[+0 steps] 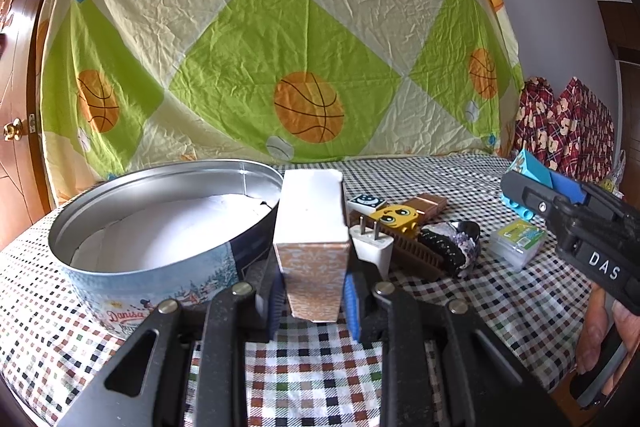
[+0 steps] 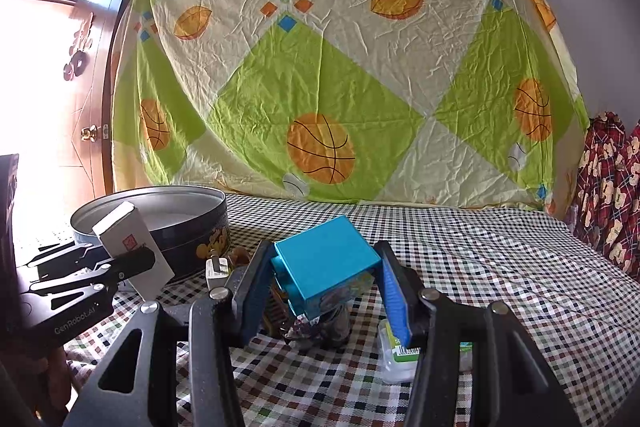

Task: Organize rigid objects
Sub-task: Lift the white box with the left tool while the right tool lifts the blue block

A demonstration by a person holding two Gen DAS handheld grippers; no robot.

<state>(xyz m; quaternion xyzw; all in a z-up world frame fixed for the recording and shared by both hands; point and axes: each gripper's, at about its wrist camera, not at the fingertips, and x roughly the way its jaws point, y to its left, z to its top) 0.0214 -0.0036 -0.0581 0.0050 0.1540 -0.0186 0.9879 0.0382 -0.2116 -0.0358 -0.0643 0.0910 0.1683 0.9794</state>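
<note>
My left gripper [image 1: 314, 283] is shut on a tall white box with an orange pattern [image 1: 310, 227], held upright just right of the round Danisa biscuit tin [image 1: 120, 267]. The tin holds only a white paper lining. In the right wrist view the same box [image 2: 128, 243] sits tilted in the left gripper [image 2: 128, 261] in front of the tin [image 2: 192, 227]. My right gripper [image 2: 324, 255] is shut on a blue toy block [image 2: 326, 259], lifted above the pile of objects. From the left wrist view, the right gripper [image 1: 540, 183] and the block [image 1: 534, 167] are at the far right.
On the checked tablecloth [image 1: 312, 367] lie a white plug charger [image 1: 374, 247], a yellow toy block [image 1: 396, 217], a brown comb [image 1: 420, 261], a copper-coloured box [image 1: 430, 205], a dark rock-like lump [image 1: 454, 247] and a clear plastic case [image 1: 516, 241]. A patterned sheet hangs behind.
</note>
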